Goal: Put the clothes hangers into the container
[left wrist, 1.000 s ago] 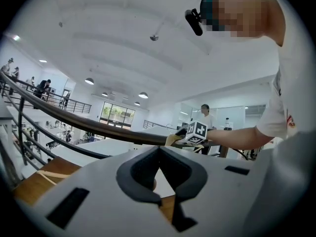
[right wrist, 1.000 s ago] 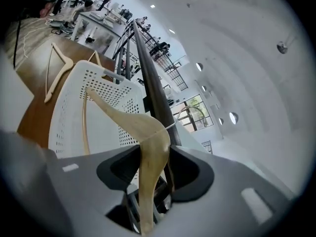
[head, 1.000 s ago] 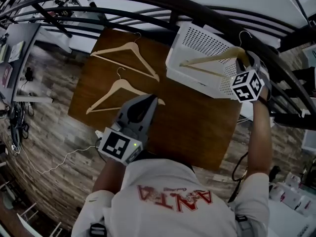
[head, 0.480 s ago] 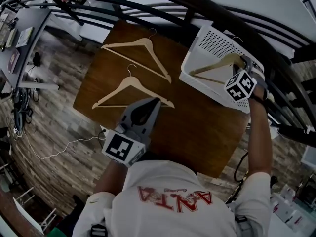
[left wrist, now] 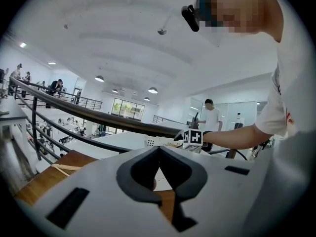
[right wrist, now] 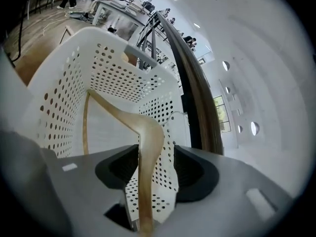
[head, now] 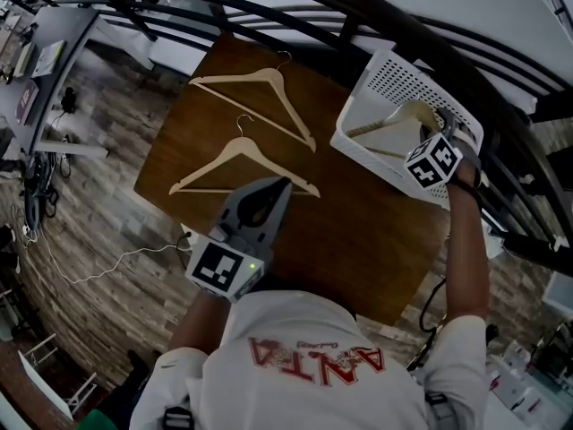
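- White basket (head: 391, 66) (right wrist: 64, 90) at the far right corner of the table (head: 358, 240) now has the first hanger (head: 392, 120) (right wrist: 148, 142) down inside it. A sec ago that hanger was above the rim, so the lowering is done.
- Right gripper (head: 440, 120) (right wrist: 155, 169) is over the basket's right end, angled down into it. Its jaws have just been opening. The hanger's shoulder stands btwn them w/ a clear gap on one side, so it looks let go, not clamped.
- In the right gripper view the hanger leans vs the perforated wall, one arm running down toward the basket floor. Can't tell if it has settled flat.
- Left gripper (head: 280, 184) (left wrist: 159, 149) hovers over the table's near edge, jaw tips closed together w/ nothing btwn them.
- Near hanger (head: 242, 158) lies flat just beyond the left gripper's tips. Far hanger (head: 255, 90) lies flat past it, apart from it. Both are well left of the basket.
- Task read: approx one of three in, two to go.
- Likely next: right gripper backs out w/o snagging the hanger or its hook on the rim, then one of the grippers goes for the near hanger.
- Risk: flat hangers give the jaws little to bite on, esp. on a hard tabletop.
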Demonstrator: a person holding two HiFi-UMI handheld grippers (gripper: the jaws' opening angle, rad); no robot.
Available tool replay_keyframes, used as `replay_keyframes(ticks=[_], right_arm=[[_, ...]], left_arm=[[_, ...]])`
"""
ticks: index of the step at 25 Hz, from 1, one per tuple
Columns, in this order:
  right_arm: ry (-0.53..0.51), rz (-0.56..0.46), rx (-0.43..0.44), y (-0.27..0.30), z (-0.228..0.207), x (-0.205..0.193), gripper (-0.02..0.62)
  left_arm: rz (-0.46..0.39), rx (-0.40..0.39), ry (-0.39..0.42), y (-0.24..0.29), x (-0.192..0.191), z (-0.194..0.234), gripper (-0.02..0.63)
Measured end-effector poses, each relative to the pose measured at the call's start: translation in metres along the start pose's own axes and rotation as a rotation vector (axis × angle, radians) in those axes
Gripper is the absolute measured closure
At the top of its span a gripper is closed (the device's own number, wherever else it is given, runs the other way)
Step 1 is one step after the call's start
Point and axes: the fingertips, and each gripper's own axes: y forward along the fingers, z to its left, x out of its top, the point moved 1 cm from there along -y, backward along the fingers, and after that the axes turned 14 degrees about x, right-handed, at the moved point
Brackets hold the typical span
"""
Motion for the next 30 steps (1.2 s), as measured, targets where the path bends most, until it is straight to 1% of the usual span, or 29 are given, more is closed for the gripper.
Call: replay_keyframes(ticks=[2, 4, 7, 11, 14, 18, 22, 26, 30], right_arm=[[0.03, -0.036, -0.026, -0.016, -0.002, 0.001, 0.388], [0.089, -0.097, -0.05, -0.038, -0.005, 0.004, 0.39], [0.244, -0.216, -0.042, -0.076, -0.007, 0.01, 0.407], [0.462, -0.397, -0.033, -0.124, -0.002, 0.01, 0.474], [0.58, -0.564, -0.025, -0.158, 0.009, 0.011, 0.536], [0.672, -0.763, -0.02, -0.206, 0.035, 0.015, 0.581], [0.755, -0.926, -0.019, -0.249, 0.064, 0.012, 0.594], [0.808, -1.054, -0.017, -0.288, 0.088, 0.007, 0.594], [0.827, -1.129, -0.011, -0.314, 0.111, 0.0, 0.594]], left_arm=[[-0.007, -0.003, -0.008, -0.001, 0.001, 0.0, 0.597], [-0.019, -0.007, -0.009, -0.004, 0.004, -0.001, 0.598], [-0.031, -0.012, 0.002, -0.007, 0.009, -0.003, 0.597], [-0.052, -0.014, 0.015, -0.014, 0.016, -0.006, 0.597], [-0.096, 0.001, 0.044, -0.022, 0.025, -0.009, 0.598], [-0.126, 0.017, 0.053, -0.042, 0.04, -0.014, 0.597], [-0.162, 0.029, 0.065, -0.062, 0.053, -0.021, 0.597], [-0.194, 0.029, 0.089, -0.083, 0.069, -0.032, 0.598], [-0.223, 0.04, 0.079, -0.098, 0.076, -0.041, 0.597]])
